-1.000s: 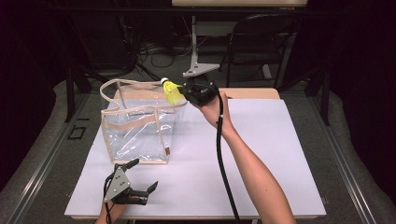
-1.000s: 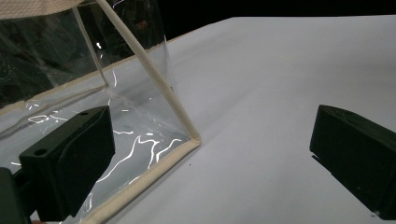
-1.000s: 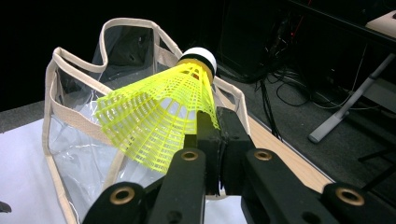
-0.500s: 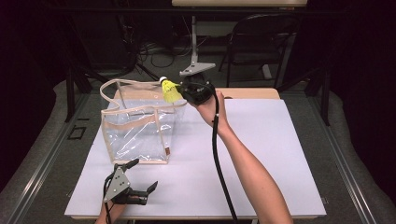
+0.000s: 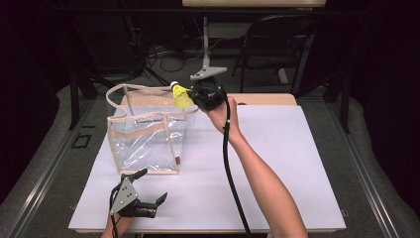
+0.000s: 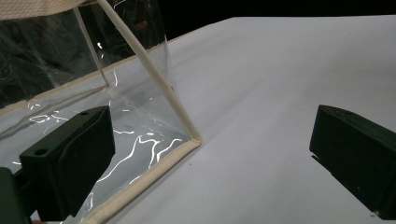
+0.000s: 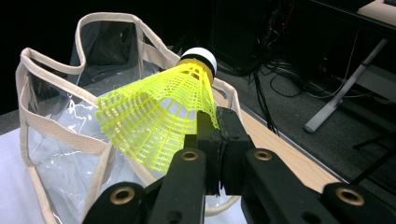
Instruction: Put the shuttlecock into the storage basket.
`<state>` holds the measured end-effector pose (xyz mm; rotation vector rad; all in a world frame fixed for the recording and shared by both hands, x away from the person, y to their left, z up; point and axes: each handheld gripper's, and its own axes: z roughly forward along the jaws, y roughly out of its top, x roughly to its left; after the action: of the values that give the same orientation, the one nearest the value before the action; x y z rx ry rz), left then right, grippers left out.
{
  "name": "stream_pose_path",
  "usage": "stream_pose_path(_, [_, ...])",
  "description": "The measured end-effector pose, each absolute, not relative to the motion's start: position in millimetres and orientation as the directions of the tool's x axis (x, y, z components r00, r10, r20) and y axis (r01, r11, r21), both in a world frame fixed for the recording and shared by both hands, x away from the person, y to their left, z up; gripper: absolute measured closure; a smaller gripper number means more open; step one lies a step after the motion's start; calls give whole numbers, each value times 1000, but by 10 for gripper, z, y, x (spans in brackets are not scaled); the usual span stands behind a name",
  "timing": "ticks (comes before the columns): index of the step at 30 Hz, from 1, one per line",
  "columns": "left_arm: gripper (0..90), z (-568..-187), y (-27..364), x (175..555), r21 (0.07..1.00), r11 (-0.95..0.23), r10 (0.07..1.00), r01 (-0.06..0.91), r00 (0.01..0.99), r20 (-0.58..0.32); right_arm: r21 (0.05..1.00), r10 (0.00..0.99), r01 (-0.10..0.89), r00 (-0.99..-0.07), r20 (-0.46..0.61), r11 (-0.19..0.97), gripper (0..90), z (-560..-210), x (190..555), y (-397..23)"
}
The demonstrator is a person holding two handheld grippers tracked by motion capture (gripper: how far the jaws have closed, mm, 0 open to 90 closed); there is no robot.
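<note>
A yellow mesh shuttlecock [image 5: 181,95] with a white cork tip is pinched at the edge of its skirt by my right gripper [image 5: 194,96], which is shut on it. It hangs over the right rim of a clear tote bag [image 5: 146,139] with beige trim that stands upright and open on the white table. In the right gripper view the shuttlecock [image 7: 159,116] points up and away, above the bag's mouth [image 7: 56,126]. My left gripper [image 5: 150,187] rests near the table's front left edge, open and holding nothing. In the left gripper view the gripper [image 6: 210,154] faces the bag's lower corner [image 6: 140,93].
The white table top [image 5: 287,163] has free room to the right of the bag. A wooden strip [image 5: 267,99] runs along its far edge. Behind it stand a dark chair [image 5: 277,49], a grey desk foot [image 5: 208,73] and floor cables.
My right gripper has drifted slightly left with the shuttlecock, toward the bag's rim. The left gripper and the bag have stayed put.
</note>
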<state>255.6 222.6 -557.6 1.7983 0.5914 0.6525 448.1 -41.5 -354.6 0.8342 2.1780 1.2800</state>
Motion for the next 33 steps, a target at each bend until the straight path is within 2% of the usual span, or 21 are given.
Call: stream_pose_path(33, [2,-5573,2229,2554,953,-293,673,80,725,146,854,736,310,-667,-117,417,888,-3668,4584,-262])
